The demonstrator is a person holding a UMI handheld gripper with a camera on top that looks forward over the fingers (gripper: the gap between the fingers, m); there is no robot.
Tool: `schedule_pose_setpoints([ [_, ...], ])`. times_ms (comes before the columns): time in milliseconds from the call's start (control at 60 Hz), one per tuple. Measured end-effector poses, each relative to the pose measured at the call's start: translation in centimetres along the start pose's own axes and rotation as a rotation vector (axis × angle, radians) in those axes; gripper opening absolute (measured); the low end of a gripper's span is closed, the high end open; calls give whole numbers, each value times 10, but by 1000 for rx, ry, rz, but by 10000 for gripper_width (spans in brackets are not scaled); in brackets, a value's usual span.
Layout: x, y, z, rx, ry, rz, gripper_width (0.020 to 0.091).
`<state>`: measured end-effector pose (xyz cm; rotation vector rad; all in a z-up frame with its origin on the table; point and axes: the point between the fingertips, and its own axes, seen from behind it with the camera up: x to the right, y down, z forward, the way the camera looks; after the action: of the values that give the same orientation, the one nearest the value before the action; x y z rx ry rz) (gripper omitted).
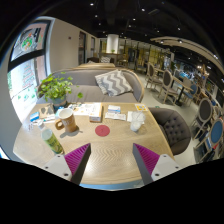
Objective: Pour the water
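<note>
Hand-held gripper: wide, empty, held back for approach | desk: cup, bottle beyond fingers, untouched

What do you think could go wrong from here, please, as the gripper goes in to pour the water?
The gripper is open and holds nothing, with the table's things beyond its fingers.

1. The cups stand close together beside papers, so a spill might wet the papers.
2. The bottle stands near the table's edge, so a clumsy approach might knock it off.
3. The white cup stands apart from the others; which vessel to grasp is unclear.
</note>
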<state>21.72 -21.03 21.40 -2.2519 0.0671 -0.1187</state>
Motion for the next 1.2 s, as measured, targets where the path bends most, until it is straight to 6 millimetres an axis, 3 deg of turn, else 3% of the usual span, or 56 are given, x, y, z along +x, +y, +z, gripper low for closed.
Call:
schedule_pose_setpoints([
  [117, 1, 5, -1, -4, 29, -17, 855],
  [267, -6, 34, -6, -15, 37, -14, 855],
  [433, -23, 69, -25, -16, 47, -32, 854],
  [567, -61, 96, -38, -22, 48, -40, 853],
  [683, -123, 104, -39, -2, 9, -11, 856],
  [800, -193, 101, -17, 15, -49, 34, 858],
  [933, -253, 75, 27, 81, -98, 47, 863],
  [1033, -277, 55, 69, 137, -109, 49, 852],
  [1133, -283, 43, 110, 164, -89, 74, 842],
  [1200, -284, 38, 132, 180, -88, 95, 795],
])
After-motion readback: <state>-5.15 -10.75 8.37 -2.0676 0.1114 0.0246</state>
